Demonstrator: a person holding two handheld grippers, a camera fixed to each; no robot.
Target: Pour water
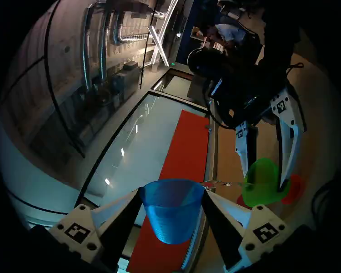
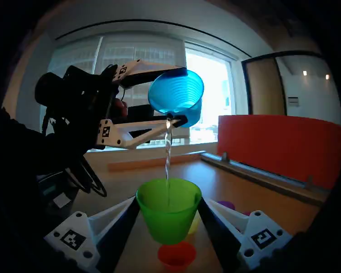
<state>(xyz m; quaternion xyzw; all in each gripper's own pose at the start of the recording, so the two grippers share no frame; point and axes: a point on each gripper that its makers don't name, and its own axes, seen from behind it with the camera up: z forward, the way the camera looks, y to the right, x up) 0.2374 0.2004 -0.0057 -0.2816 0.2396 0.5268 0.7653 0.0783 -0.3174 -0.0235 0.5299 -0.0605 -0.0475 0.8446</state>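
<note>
My left claw (image 1: 173,195) is closed on the tilted blue cup (image 1: 173,218). My right claw (image 2: 168,202) clamps the green cup (image 2: 169,220) upright between its fingers. The blue cup hangs above and ahead of the right claw; a water stream (image 2: 167,154) falls from its rim into the green cup. Below the right claw, a red cup (image 2: 176,255) stands on the worktop (image 2: 225,182).

Tilted cup (image 2: 176,96), in left hand-held gripper (image 2: 184,94), sat above upright cup (image 2: 168,214), in right hand-held gripper (image 2: 169,202); water stream (image 2: 167,154) ran between them. Small cup (image 2: 176,255) stood on worktop (image 2: 243,182) beneath.
</note>
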